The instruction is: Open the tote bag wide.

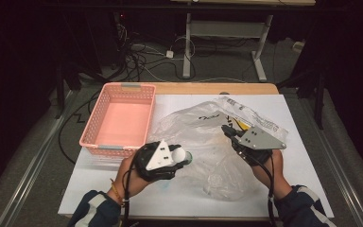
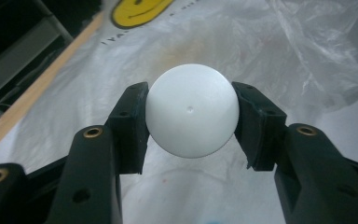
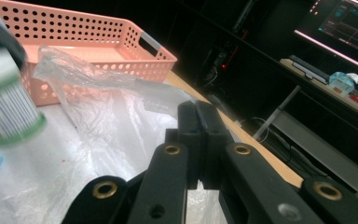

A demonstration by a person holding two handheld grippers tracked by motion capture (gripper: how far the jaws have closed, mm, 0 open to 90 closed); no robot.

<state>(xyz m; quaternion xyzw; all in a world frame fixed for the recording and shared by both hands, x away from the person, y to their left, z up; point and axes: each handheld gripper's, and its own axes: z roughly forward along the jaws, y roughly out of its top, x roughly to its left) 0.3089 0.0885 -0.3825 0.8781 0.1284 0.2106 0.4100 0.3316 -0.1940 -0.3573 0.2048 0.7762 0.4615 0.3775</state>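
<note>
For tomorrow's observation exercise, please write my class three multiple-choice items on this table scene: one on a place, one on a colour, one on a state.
1. Where is the basket?
A. Beyond the left gripper
B. Under the plastic bag
C. On the floor

2. What colour is the basket?
A. Blue
B. Pink
C. Green

3. What is the left gripper doing?
A. Standing open, holding nothing
B. Gripping the basket rim
C. Clamping a white ball-shaped cap

Key: 1 A, it stands at the table's far left. 2 B, its perforated walls are pink. 3 C, both pads press the cap's sides.
</note>
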